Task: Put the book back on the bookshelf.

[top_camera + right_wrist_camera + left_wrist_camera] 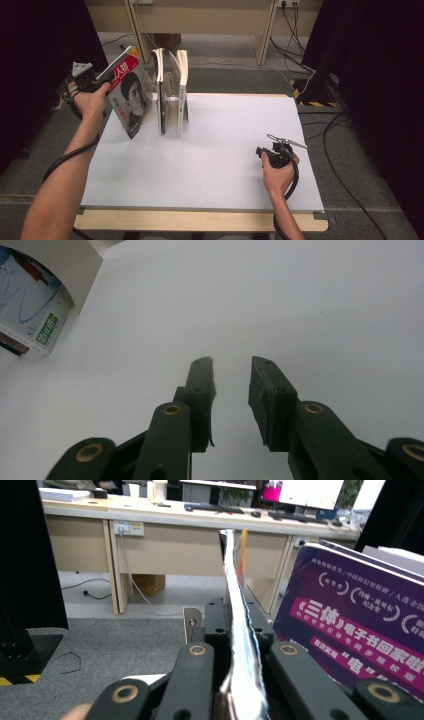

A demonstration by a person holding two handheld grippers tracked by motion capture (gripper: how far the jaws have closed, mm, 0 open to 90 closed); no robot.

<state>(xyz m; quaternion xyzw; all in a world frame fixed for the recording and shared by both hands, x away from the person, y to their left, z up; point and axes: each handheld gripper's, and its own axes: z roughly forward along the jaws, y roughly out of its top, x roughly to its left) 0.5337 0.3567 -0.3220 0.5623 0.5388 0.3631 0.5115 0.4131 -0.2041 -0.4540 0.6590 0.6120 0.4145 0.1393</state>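
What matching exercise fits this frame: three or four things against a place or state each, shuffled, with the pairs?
Things:
1. magazine
2. left gripper
3. right gripper
4. upright books

States:
A. jaws apart, nothing between them
B. standing in a row at the table's far left
C. tilted, pinched by its edge
D. clamped shut on a thin edge

Pairs: 1-C, 2-D, 3-A, 4-B

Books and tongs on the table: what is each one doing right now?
Left tongs: shut on the magazine's edge.
Magazine: held tilted, bottom edge on the table.
Standing books: upright beside the magazine.
Right tongs: open, nothing between them, above the bare table.
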